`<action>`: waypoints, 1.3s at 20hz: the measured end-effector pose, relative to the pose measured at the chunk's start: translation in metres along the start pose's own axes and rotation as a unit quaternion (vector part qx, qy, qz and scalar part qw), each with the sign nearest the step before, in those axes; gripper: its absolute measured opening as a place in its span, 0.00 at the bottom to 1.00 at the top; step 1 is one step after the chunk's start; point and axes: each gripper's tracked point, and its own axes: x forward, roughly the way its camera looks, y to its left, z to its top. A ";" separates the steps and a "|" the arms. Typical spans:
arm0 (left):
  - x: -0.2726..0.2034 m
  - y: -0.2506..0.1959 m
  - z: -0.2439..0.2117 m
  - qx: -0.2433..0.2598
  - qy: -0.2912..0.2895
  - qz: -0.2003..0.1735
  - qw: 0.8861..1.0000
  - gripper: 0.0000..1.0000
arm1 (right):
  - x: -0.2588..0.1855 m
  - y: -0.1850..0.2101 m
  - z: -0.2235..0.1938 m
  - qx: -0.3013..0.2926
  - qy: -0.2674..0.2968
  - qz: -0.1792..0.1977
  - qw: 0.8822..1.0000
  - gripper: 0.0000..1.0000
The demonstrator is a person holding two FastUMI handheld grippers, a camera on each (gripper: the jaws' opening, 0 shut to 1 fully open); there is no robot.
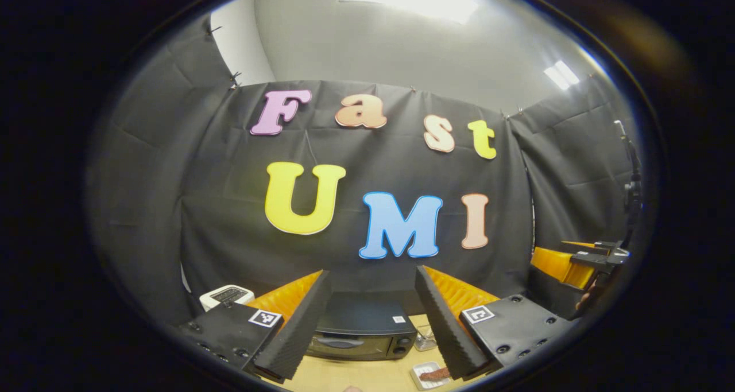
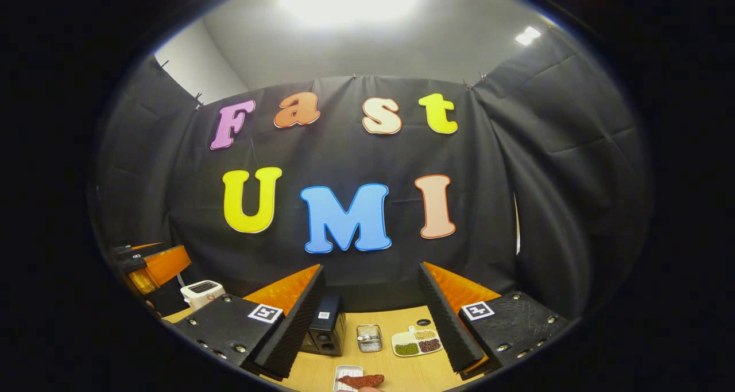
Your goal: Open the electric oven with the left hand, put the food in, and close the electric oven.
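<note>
Left gripper (image 1: 373, 323): held above the table, fingers spread wide apart, nothing between them; the oven shows in the gap.
Right gripper (image 2: 372, 323): also raised, fingers wide apart and holding nothing; seen from the left gripper view it sits far off at the right edge.
Oven (image 1: 362, 332): dark box on the wooden table (image 1: 367, 375), door closed, handle across the front, knobs at its right end.
Food (image 2: 362, 380): reddish-brown strip lying on a small white tray (image 2: 344, 375) at the near edge of the table, in front of and to the right of the oven.
Toaster (image 2: 202, 291): white, standing to the left of the oven.
Wire basket (image 2: 369, 337): small, just right of the oven.
Divided dish (image 2: 417, 341): white, holding green, tan and dark portions, beside the basket.
</note>
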 end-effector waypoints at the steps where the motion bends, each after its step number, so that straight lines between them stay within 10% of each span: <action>1: 0.002 0.000 -0.007 -0.001 0.005 -0.003 1.000 1.00 | 0.000 -0.001 -0.004 -0.001 0.003 0.000 1.000 0.97; 26: 0.142 0.065 -0.278 0.030 0.236 0.008 0.971 0.94 | -0.024 -0.028 -0.068 -0.045 0.070 -0.063 0.995 0.98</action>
